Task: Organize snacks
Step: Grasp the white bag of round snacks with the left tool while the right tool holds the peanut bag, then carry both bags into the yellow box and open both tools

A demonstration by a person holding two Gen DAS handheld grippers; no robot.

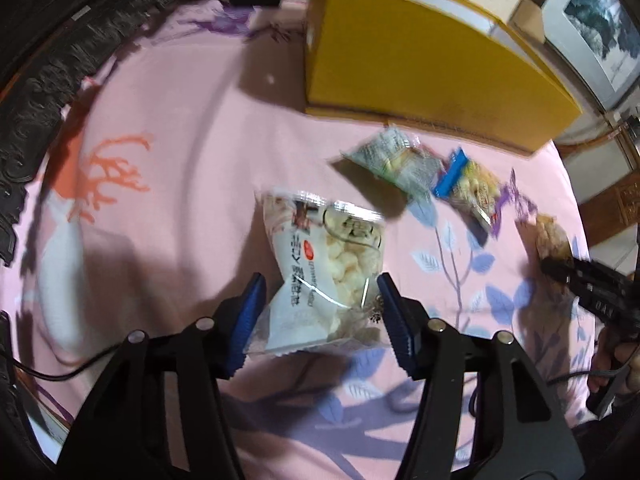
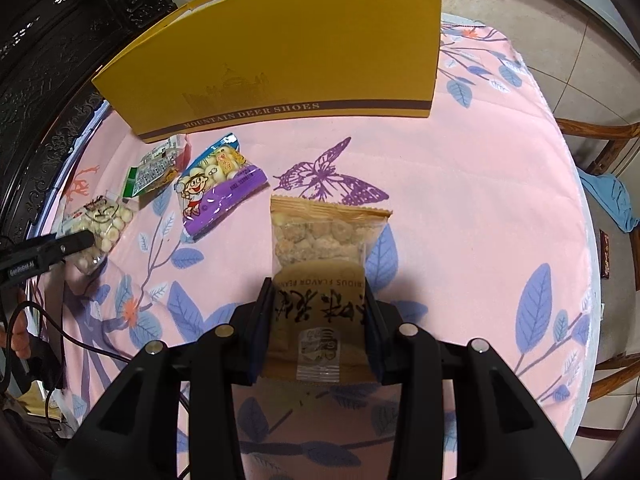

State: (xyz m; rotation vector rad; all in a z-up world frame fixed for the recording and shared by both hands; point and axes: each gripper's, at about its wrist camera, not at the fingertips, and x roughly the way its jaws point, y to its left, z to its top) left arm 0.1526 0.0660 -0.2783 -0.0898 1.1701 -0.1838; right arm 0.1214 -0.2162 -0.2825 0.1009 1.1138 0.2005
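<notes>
My left claw (image 1: 320, 320) stands half apart with the white snack bag (image 1: 332, 272) between its pads, long axis running away from me; I can't tell whether they press it. The yellow box (image 1: 420, 60) lies ahead across the counter (image 1: 180, 200). My right claw (image 2: 318, 328) is clamped on the peanut bag (image 2: 324, 248).

**Black tongs with blue pads**

The left tongs (image 1: 320, 320) are matte black plastic with triangular cut-outs in the arms, round silver screw heads at the joints, and ribbed blue pads (image 1: 250, 320) on the fingers. The right tongs (image 2: 318, 332) share the build. White lettering marks the side, and a thin black cable (image 2: 80, 344) trails behind.
</notes>
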